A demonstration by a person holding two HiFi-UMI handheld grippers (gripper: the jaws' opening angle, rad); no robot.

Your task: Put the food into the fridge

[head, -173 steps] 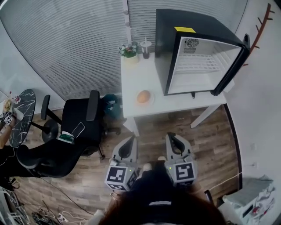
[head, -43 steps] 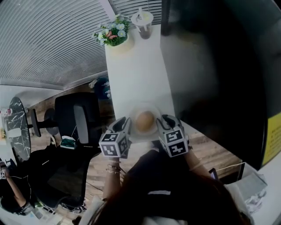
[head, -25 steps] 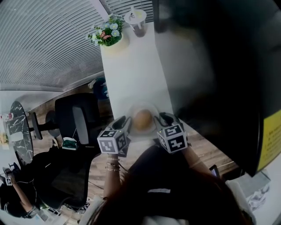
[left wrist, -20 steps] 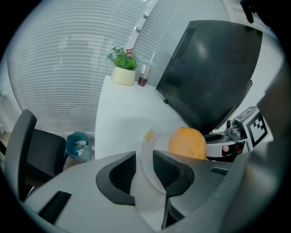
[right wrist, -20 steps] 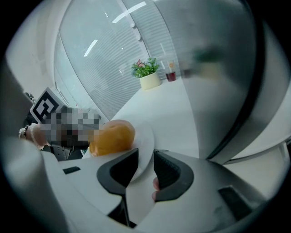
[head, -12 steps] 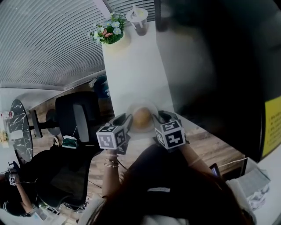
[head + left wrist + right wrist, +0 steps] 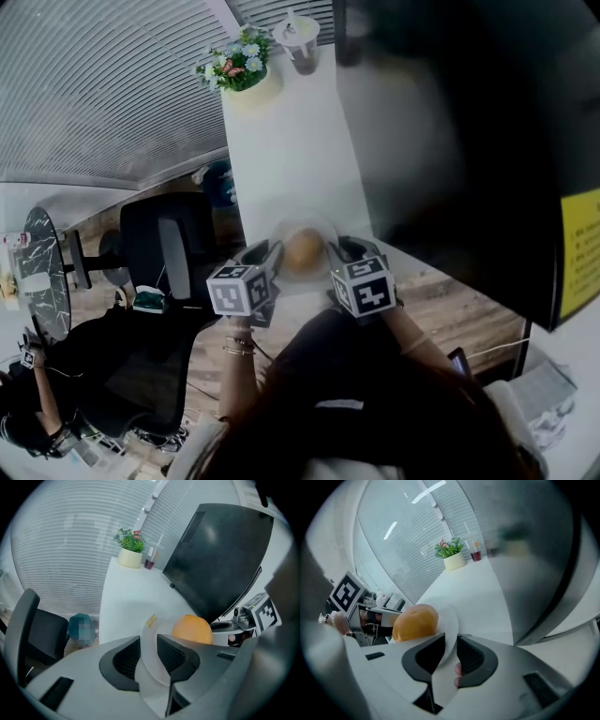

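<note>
A round orange-brown bun (image 7: pixel 303 251) lies on a white plate (image 7: pixel 302 283) at the near end of the white table (image 7: pixel 291 141). My left gripper (image 7: pixel 267 251) is at the plate's left rim and my right gripper (image 7: pixel 339 247) at its right rim. In the left gripper view the plate's rim (image 7: pixel 152 625) passes between the jaws of the left gripper (image 7: pixel 148 648), with the bun (image 7: pixel 191 629) just beyond. In the right gripper view the right gripper (image 7: pixel 450 653) is closing its jaws around the plate's rim (image 7: pixel 449 620), a small gap still showing, with the bun (image 7: pixel 415 621) to the left.
The black fridge (image 7: pixel 469 141) stands on the table's right side, its dark side wall close to the plate. A flower pot (image 7: pixel 242 70) and a lidded cup (image 7: pixel 300 42) stand at the table's far end. A black office chair (image 7: pixel 159 253) is on the floor to the left.
Both grippers have moved in from the sides until the plate's rims lie between their jaws. The right jaws have narrowed around the rim. The plate and bun have stayed in place.
</note>
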